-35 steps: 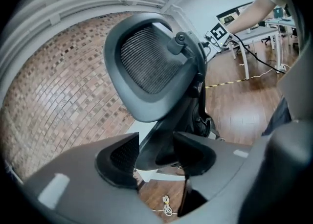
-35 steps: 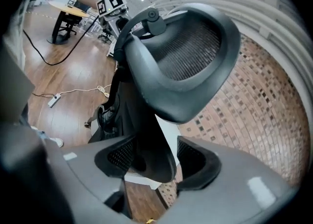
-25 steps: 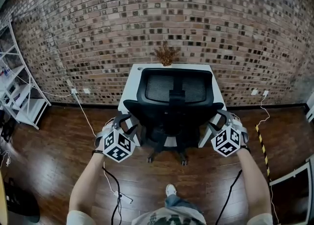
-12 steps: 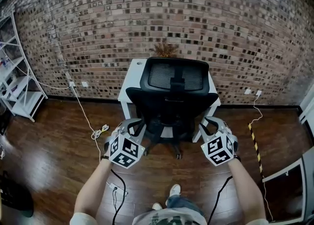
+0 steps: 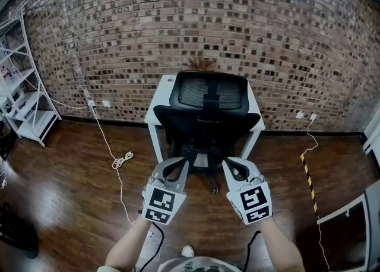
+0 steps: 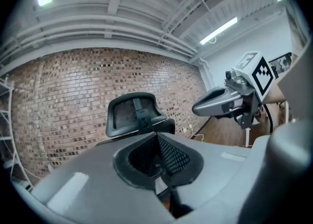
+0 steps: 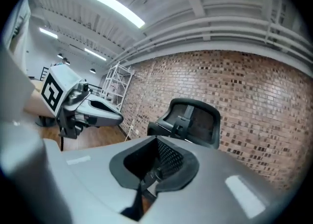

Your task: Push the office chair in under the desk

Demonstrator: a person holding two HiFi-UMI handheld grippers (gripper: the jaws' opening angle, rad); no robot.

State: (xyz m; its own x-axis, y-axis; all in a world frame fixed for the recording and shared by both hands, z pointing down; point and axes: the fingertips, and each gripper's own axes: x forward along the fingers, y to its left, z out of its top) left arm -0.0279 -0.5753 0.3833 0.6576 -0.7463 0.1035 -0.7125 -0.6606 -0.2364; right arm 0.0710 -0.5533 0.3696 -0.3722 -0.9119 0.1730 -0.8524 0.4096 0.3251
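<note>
The black mesh-backed office chair [image 5: 208,116] stands with its seat under the white desk [image 5: 159,106] against the brick wall. My two grippers hang side by side in front of its base, clear of it. The left gripper [image 5: 180,165] and the right gripper [image 5: 233,165] have both just been closing and are now shut with nothing between the jaws. In the left gripper view the shut jaws [image 6: 157,142] point at the chair's back [image 6: 134,115], with the right gripper [image 6: 222,103] beside it. The right gripper view shows its shut jaws [image 7: 157,145], the chair [image 7: 193,120] and the left gripper [image 7: 93,110].
A dried plant [image 5: 200,63] sits at the desk's back edge. A white metal shelf [image 5: 24,107] stands at the left wall. Cables [image 5: 122,161] trail over the wooden floor. Yellow-black tape [image 5: 309,173] and a white frame [image 5: 350,217] lie at the right.
Both grippers have pulled back from the chair's armrests toward me, drawn closer together and gone from open to shut. The chair has stayed under the desk.
</note>
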